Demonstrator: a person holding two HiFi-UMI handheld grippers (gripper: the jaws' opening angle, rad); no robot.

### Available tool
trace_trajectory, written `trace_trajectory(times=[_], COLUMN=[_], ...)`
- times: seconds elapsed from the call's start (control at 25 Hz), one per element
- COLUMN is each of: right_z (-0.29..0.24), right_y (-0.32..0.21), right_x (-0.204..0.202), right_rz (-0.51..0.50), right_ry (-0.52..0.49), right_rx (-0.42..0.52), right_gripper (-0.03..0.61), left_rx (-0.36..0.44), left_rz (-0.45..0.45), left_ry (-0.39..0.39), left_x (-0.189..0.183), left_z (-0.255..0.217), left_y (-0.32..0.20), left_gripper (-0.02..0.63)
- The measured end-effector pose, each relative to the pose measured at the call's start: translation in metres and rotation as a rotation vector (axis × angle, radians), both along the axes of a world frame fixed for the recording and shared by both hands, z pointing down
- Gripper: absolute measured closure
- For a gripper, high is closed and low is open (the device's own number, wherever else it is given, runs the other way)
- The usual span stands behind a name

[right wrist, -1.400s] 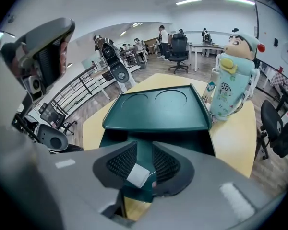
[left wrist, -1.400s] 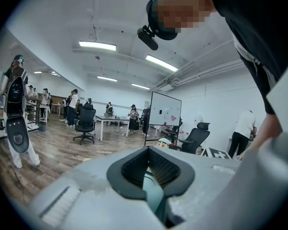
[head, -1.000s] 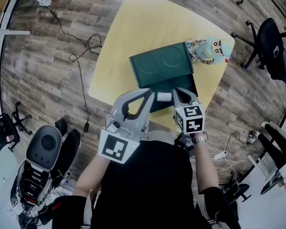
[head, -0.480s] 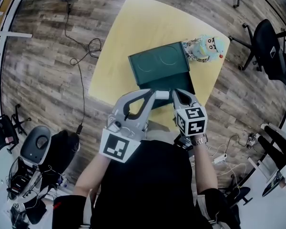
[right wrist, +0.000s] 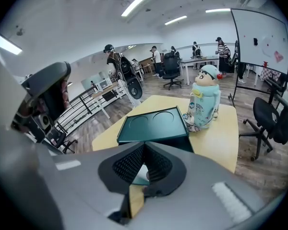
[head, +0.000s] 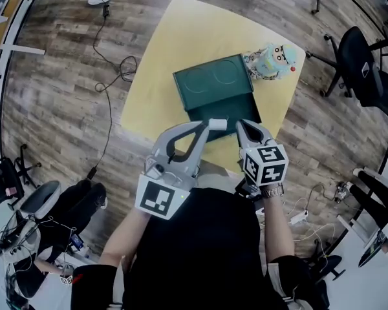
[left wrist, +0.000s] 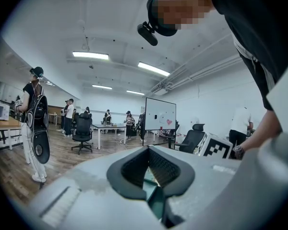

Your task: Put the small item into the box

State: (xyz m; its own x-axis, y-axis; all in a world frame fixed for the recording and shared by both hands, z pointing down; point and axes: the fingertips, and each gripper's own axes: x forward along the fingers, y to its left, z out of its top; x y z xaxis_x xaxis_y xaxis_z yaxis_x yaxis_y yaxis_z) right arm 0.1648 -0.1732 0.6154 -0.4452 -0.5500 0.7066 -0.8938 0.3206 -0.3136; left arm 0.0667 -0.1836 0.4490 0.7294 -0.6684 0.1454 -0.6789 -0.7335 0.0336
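A dark green box (head: pixel 225 112) stands open on the yellow table (head: pixel 168 57), its lid (head: pixel 213 81) with two round dents lying back behind it. A small white item (head: pixel 218 124) shows at the box's near edge, right beside the tip of my left gripper (head: pixel 205 125); I cannot tell whether they touch. In the left gripper view the jaws (left wrist: pixel 148 150) are closed together with nothing between them. My right gripper (head: pixel 244 126) hangs over the box's near right corner, shut and empty, pointing down at the box (right wrist: pixel 153 126).
A pale blue toy figure (head: pixel 269 60) stands by the box's far right corner. Office chairs (head: pixel 359 63) and floor cables (head: pixel 119 63) surround the table. The left gripper view shows several people, desks and a whiteboard (left wrist: pixel 159 115).
Both grippers have lifted a little over the box's near edge, the right one coming closer to the camera. Box and toy have drifted up and left in the picture.
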Motion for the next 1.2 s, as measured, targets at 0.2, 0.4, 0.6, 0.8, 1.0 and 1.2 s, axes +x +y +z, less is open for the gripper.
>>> trace_trajectory(times=[0.2,0.4,0.6,0.8,1.0,1.2], right_z=[-0.015,-0.031,-0.046,-0.062,-0.074,-0.093], right_y=[0.006,0.011,0.014,0.015,0.021,0.031], right_x=[0.002,0.004,0.007,0.012,0.021,0.034], right_rz=[-0.003,0.001,0.013,0.013,0.012,0.034], right_ry=[-0.001,0.003,-0.008,-0.008,-0.002,-0.01], right_rx=[0.043,0.086,0.12,0.161,0.181,0.215], right_gripper=[0.575,0.575,0.575,0.575,0.575,0.575], left_rx=[0.008,0.011,0.035,0.046,0.049,0.057], left_rz=[-0.013,-0.024,-0.036,-0.071,-0.094,-0.099], left_ry=[0.003,-0.001,-0.008,-0.004,-0.008,-0.014], left_x=[-0.003,-0.008,-0.013,-0.016,-0.02,-0.019], left_z=[-0.003,-0.008,-0.012,-0.021,-0.028,-0.033], left_y=[0.013,0.026,0.032,0.034,0.039,0.048], left_gripper=[0.612,0.612,0.612,0.612,0.612,0.612])
